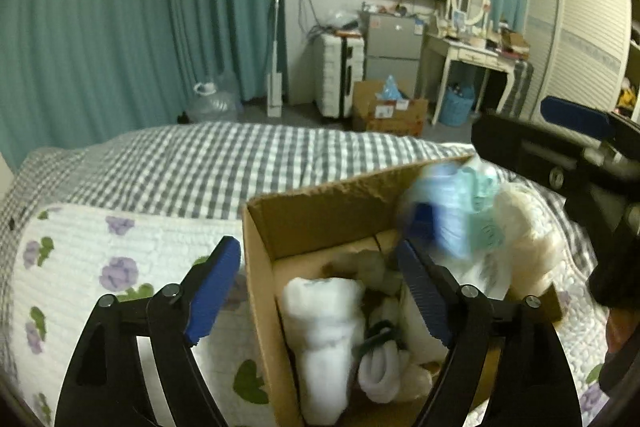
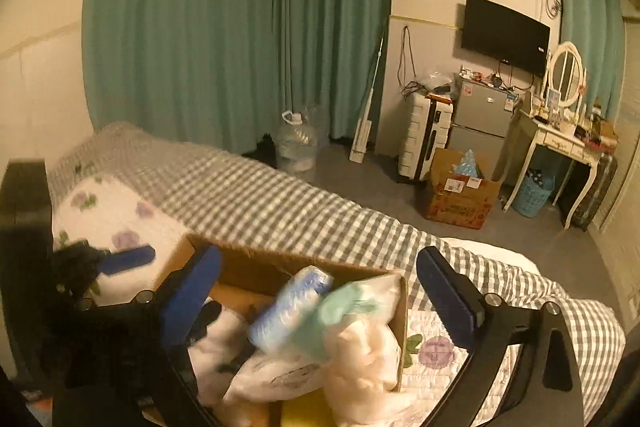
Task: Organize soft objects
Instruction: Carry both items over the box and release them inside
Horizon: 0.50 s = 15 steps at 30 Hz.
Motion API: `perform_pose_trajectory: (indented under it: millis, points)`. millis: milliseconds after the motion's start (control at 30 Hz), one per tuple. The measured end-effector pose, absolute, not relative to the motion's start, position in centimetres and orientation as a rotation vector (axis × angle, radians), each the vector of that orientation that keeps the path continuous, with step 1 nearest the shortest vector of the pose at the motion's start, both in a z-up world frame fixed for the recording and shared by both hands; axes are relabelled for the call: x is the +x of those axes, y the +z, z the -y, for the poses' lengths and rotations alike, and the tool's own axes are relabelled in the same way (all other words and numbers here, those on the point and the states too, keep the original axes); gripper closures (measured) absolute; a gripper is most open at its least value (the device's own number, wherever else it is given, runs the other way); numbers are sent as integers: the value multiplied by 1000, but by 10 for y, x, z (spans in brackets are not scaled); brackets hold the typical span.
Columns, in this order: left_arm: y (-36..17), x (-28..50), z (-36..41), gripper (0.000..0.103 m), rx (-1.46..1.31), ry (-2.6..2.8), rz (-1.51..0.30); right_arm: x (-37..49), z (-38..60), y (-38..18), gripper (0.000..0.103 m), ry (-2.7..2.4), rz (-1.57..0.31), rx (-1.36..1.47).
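A cardboard box (image 1: pixel 320 215) stands on the bed and holds several soft objects. In the left wrist view a white plush roll (image 1: pixel 324 323) lies in it, with a white cord bundle (image 1: pixel 380 371) beside. A blue-and-mint soft bundle (image 1: pixel 460 203) and a cream plush (image 1: pixel 524 227) sit piled at the box's right side, blurred. My left gripper (image 1: pixel 320 295) is open over the box's left wall, empty. In the right wrist view the box (image 2: pixel 256 261) shows the blue roll (image 2: pixel 288 307), mint piece (image 2: pixel 340 311) and cream plush (image 2: pixel 360 355). My right gripper (image 2: pixel 320 307) is open above them.
The bed has a grey checked cover (image 1: pixel 224 163) and a white floral quilt (image 1: pixel 100 267). Beyond it are teal curtains (image 1: pixel 120 27), a water jug (image 1: pixel 212 99), a suitcase (image 1: pixel 340 79), a floor carton (image 1: pixel 388 107) and a dressing table (image 1: pixel 472 51).
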<state>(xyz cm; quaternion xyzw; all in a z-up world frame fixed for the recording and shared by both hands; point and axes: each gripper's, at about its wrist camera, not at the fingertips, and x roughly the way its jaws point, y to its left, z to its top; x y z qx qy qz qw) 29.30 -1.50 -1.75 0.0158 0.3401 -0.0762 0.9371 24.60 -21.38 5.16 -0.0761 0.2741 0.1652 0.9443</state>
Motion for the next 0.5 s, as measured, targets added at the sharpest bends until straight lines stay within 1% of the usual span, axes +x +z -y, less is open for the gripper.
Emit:
perform_pose_trajectory:
  millis: [167,333,367,400,433,500]
  points:
    - [6,272,11,21,44,-146,-672,221,222,88,1,307,-511,-149]
    - [54,233,6,21,49,-144,-593,177,235,138,1,273,-448,-142]
    - [64,223,4,14,48,-149,-568,163,238,151,1,260,-433,-146]
    - [73,213,1,4,43,-151,-541,152,240,159,0,252,-421,-153]
    - [83,198,-1,0,34,-147,-504,139,242,168,0,240,-410,-162]
    - [97,175,-6,0,20,-146,-445,116,249,181,0,232,-396,-164]
